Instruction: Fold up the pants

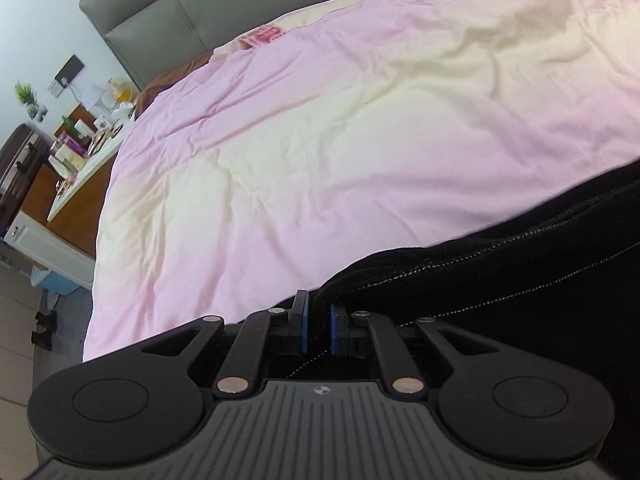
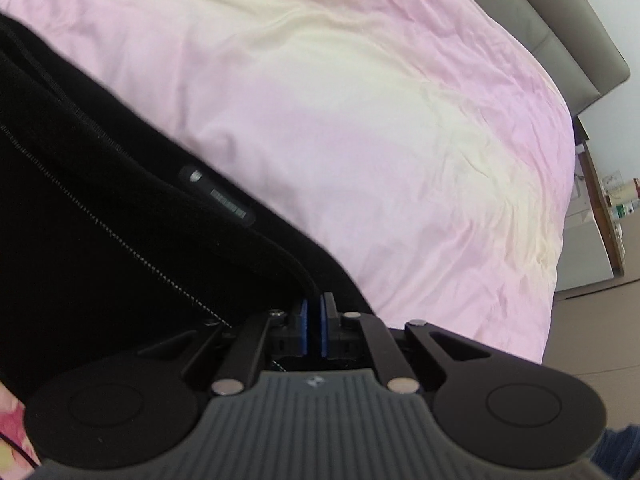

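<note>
The black pants [image 1: 520,264] with white stitching hang taut across the lower right of the left wrist view. My left gripper [image 1: 319,322] is shut on their edge, with black cloth pinched between the blue pads. In the right wrist view the pants [image 2: 100,200] fill the left side, with a small label near the waistband. My right gripper [image 2: 313,320] is shut on their edge too, cloth between the pads. The pants are held above the bed.
A pink and cream duvet [image 1: 320,140] covers the bed and also shows in the right wrist view [image 2: 400,120]. A grey headboard [image 1: 160,12] is behind. A cluttered bedside table [image 1: 76,152] stands at left. Floor [image 2: 592,328] lies beside the bed.
</note>
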{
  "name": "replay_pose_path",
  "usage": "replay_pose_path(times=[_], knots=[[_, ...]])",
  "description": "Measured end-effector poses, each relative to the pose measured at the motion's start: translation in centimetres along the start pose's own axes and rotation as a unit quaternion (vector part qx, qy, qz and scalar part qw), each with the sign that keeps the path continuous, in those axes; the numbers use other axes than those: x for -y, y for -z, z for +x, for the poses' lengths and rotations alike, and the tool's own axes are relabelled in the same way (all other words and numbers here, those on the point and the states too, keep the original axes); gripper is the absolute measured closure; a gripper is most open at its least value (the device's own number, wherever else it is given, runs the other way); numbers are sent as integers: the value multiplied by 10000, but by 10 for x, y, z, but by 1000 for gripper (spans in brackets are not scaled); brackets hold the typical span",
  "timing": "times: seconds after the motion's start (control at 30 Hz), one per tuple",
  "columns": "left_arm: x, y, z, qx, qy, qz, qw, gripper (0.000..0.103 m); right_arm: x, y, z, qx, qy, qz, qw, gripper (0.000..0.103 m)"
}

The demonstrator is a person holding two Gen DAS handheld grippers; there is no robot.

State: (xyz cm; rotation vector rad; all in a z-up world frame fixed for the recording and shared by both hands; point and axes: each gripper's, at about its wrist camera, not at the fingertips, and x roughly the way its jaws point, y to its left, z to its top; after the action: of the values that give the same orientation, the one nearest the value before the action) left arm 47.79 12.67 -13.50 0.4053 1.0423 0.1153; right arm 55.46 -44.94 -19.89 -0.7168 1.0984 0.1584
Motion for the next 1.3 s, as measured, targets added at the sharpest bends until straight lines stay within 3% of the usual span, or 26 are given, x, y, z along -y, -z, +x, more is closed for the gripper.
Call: replay_pose_path(times=[0.1,0.33,0.43,0.5,0.57,0.63,0.73,0.8,0.87,0.9,1.07,1.23,1.3], knots=[[2,-8,30,-250,2,-92,9996,92,-5,-17,17,-20,155,74,9999,103],[2,-4,63,-214,149,-359,9990,90,-19,-29,61,-412,166,20,9990,103],[4,-4,65,-249,113,-336,9991,85,-23,-34,68,-503,256,24,9984,100],[-1,-5,62,-292,209,-393,9986,82,-25,-36,67,-528,362,-23,9979,92],[-13,-6,56,-359,446,-611,9965,80,-29,-34,59,-453,634,-136,9969,60],[-27,-6,44,-339,679,-863,9934,78,-24,-32,46,-317,679,3,9972,49],[-37,1,21,-174,937,-886,9915,76,-15,-26,21,-135,593,503,9969,47],[-44,6,10,-113,1040,-896,9905,69,-14,-19,5,-19,532,800,9954,43],[-53,8,-2,26,921,-1013,9906,42,-15,-10,-8,27,425,1042,9936,43],[-59,8,-8,125,841,-1106,9902,39,-20,-6,-13,37,358,1116,9931,43],[-86,20,-40,302,756,-1426,9864,38,-43,12,-32,-19,178,1077,9940,43],[-116,67,-45,129,545,-1909,9800,36,-67,33,-50,-35,-76,1182,9930,43],[-122,86,-38,29,542,-2015,9780,46,-78,42,-52,-85,-132,1162,9931,43]])
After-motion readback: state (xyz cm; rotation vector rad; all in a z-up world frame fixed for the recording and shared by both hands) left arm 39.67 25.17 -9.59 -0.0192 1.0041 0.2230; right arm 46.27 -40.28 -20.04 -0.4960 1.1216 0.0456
